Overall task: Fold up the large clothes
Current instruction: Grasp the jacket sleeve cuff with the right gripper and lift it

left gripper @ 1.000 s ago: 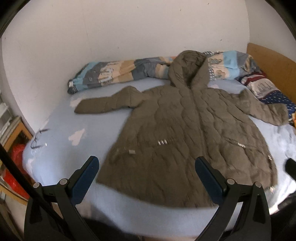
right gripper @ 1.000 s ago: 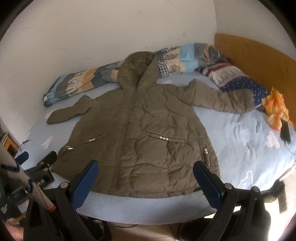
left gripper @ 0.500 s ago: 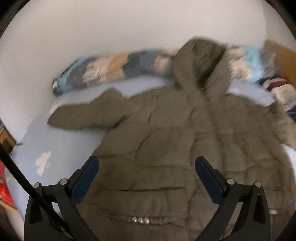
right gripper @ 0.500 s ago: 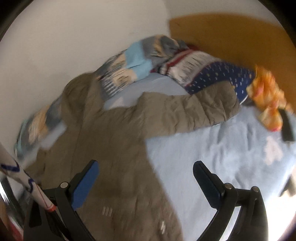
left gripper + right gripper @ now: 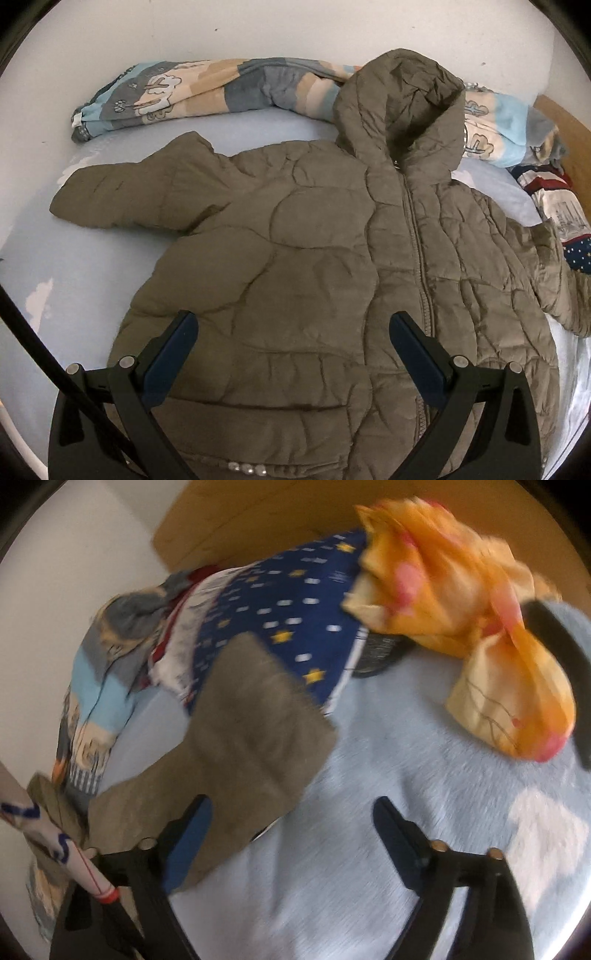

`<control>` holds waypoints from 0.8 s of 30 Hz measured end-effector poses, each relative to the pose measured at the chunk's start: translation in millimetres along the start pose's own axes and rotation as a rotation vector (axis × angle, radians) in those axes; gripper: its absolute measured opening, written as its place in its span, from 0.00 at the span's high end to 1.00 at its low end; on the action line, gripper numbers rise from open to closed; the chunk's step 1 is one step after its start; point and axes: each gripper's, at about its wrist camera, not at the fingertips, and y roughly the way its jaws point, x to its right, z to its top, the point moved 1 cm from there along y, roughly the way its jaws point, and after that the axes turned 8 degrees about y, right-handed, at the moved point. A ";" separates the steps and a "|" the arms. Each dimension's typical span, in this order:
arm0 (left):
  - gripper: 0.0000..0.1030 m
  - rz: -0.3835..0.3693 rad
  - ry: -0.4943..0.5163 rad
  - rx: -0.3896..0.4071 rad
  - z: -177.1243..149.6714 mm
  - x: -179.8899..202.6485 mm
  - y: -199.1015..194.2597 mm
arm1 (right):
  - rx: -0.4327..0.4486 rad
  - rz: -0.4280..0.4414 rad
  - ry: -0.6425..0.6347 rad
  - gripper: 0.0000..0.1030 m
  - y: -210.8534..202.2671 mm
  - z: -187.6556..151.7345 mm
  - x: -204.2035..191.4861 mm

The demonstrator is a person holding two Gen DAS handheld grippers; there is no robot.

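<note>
We see an olive-brown quilted hooded coat (image 5: 325,258) spread front-up on a bed with a pale blue sheet (image 5: 33,266), zipped along its centre, its hood (image 5: 399,107) resting against a rolled patchwork duvet (image 5: 207,88) that lies along the white wall. One sleeve (image 5: 133,192) stretches out flat toward the left of the left wrist view; the other runs toward a navy star-print pillow (image 5: 295,590).

Our left tongs (image 5: 293,354) hang over the coat's lower front with the blue pads well apart, nothing between them and no cloth touched.

Our right tongs (image 5: 291,834) point down at the far sleeve's cuff end (image 5: 236,746), which lies partly on the navy pillow. Their jaws have just been closing a little, yet stand wide; the cuff's edge passes by the left pad, and the picture is too blurred for us to tell whether it touches. Between the pads we see mostly bare sheet. A crumpled orange-yellow cloth (image 5: 472,620) lies beside the pillow, before the wooden headboard (image 5: 258,513).
</note>
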 end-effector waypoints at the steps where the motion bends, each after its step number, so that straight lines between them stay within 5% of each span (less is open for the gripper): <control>1: 0.00 -0.004 0.008 -0.004 -0.7 2.9 2.0 | -0.003 0.015 0.017 0.17 6.6 4.8 6.6; 6: 0.00 -0.003 0.059 -0.020 -4.6 17.9 9.3 | -0.032 0.101 0.039 0.24 42.3 16.1 23.4; 8: 0.00 0.000 0.083 -0.020 -6.3 23.3 10.5 | -0.051 0.124 0.058 0.35 58.0 20.0 26.2; 10: 0.00 0.006 0.102 -0.013 -7.0 26.9 9.8 | -0.053 0.164 0.065 0.62 67.6 23.1 25.8; 13: 0.00 0.018 0.116 0.005 -6.4 27.5 7.2 | -0.017 0.174 0.032 0.78 67.7 29.3 11.9; 24: 0.00 0.017 0.080 0.058 -1.0 17.6 -8.0 | 0.203 0.274 -0.013 0.84 -45.7 30.2 -83.4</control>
